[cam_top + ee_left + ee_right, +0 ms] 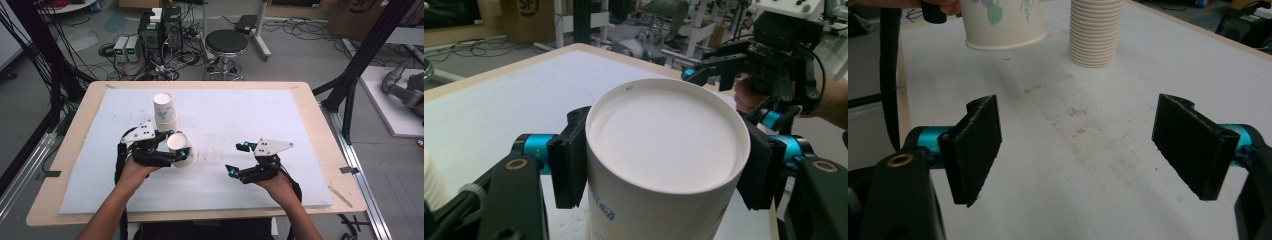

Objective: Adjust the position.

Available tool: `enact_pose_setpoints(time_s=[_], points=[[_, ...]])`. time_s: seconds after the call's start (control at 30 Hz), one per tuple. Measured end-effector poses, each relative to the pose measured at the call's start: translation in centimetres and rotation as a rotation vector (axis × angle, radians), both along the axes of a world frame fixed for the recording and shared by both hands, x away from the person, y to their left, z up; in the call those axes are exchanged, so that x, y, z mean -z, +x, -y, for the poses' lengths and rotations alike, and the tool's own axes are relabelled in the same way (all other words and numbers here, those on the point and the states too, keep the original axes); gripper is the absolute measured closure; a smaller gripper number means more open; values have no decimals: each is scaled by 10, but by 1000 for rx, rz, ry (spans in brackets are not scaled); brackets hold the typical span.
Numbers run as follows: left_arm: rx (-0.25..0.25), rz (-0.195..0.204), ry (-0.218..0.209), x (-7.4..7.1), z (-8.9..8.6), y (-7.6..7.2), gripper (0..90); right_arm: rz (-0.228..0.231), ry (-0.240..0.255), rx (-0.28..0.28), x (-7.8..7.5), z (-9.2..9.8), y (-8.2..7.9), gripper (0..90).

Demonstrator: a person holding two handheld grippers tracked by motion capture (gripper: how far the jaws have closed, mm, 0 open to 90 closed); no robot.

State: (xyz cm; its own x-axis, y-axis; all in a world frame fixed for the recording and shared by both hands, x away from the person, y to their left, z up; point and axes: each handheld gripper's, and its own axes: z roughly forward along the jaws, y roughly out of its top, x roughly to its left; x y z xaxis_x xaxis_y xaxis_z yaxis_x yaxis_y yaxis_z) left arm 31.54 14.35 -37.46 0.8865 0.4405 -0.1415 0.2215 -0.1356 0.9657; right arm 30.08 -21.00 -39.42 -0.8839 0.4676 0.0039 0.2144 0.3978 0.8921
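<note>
Just left of centre in the high view, the left gripper (176, 148) has its jaws clenched on a single paper cup (181, 149), which is held upside down with its flat bottom facing the camera. In the left gripper view the black pads (570, 159) press on both sides of the cup's wall (664, 160), and the cup's lower part is cut off by the bottom edge of the frame. Some blue print shows low on the wall, too cropped to read. At the top left of the right gripper view, the cup's open rim (1003, 25) hangs just above the white surface (1088, 150) without touching it, while its upper part and the hand holding it run out of the frame.

Behind the held cup, above it in the high view, stands a stack of cups (164, 111), also upside down; its lower part is hidden by the grey plate of the left gripper. In the right gripper view the stack (1096, 31) rests on the surface at top centre, its top cut off.

Right of centre in the high view, the right gripper (238, 159) has its jaws released, spread wide over the stained surface with nothing between them. Its pads (975, 147) show the same in its own view.
</note>
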Motion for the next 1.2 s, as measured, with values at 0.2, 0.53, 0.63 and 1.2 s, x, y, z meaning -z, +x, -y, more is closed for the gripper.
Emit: enact_pose_setpoints(time_s=[0.2,0.53,0.63,1.2], points=[[38,-9,11,2,11,0,340,-9,1,-28,1,-9,2,203],[96,-12,11,2,24,0,342,-11,0,-93,-3,-27,6,203],[112,-14,9,2,28,0,343,-13,0,-121,-4,-36,7,203],[180,-39,-24,5,46,-1,347,-65,25,-202,1,-62,10,207]])
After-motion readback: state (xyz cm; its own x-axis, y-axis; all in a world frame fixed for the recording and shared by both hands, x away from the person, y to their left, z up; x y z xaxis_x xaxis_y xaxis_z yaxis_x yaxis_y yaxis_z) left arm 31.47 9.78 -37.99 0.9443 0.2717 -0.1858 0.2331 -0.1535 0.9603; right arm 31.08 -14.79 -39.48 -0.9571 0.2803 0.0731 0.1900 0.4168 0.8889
